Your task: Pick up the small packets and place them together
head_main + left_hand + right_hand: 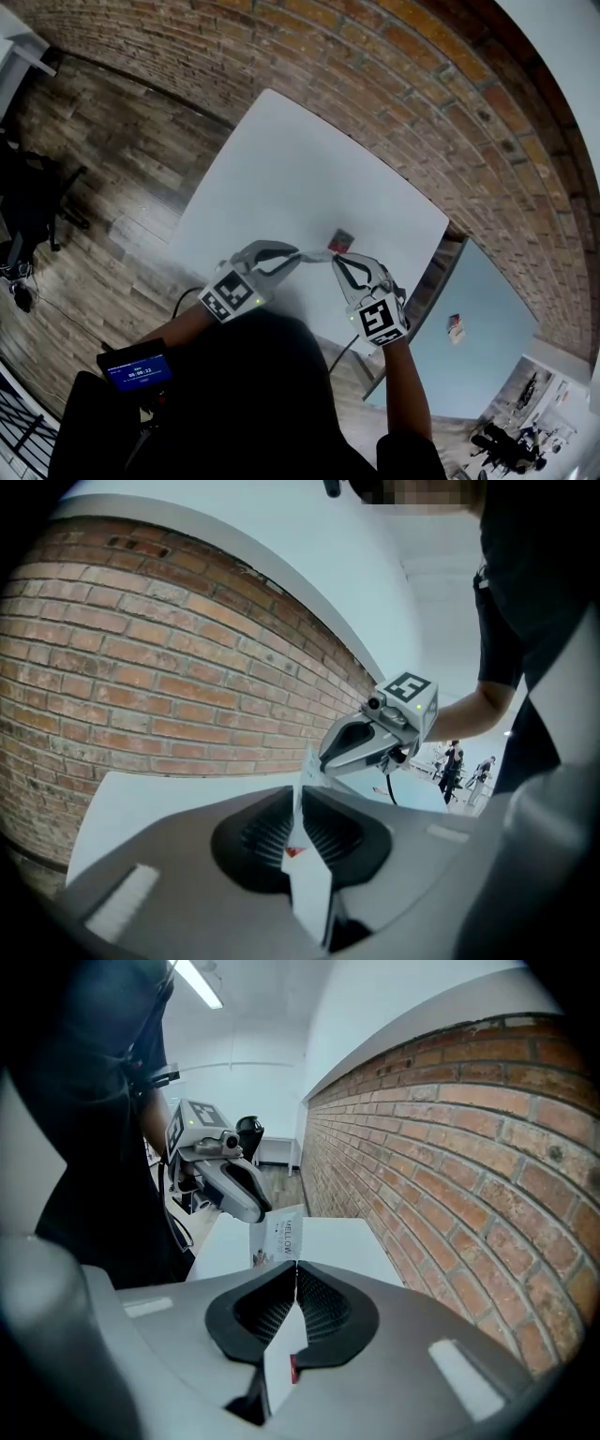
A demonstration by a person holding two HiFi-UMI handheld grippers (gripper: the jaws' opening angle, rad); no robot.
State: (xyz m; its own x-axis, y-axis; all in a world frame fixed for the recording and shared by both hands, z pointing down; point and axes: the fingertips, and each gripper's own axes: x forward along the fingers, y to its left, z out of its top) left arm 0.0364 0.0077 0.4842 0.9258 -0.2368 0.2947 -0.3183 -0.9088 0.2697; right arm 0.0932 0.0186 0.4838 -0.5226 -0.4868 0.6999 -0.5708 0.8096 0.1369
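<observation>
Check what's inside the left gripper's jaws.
A thin, flat white packet, clamped edge-on; the right gripper holds its far end. The pads cover the clamped part.

Red brick wall [422, 84], wood-plank floor [122, 159], white table [300, 178]

Left of white table [281, 169] open, brick wall [422, 103] along far edge, small packet [341, 241] at right
</observation>
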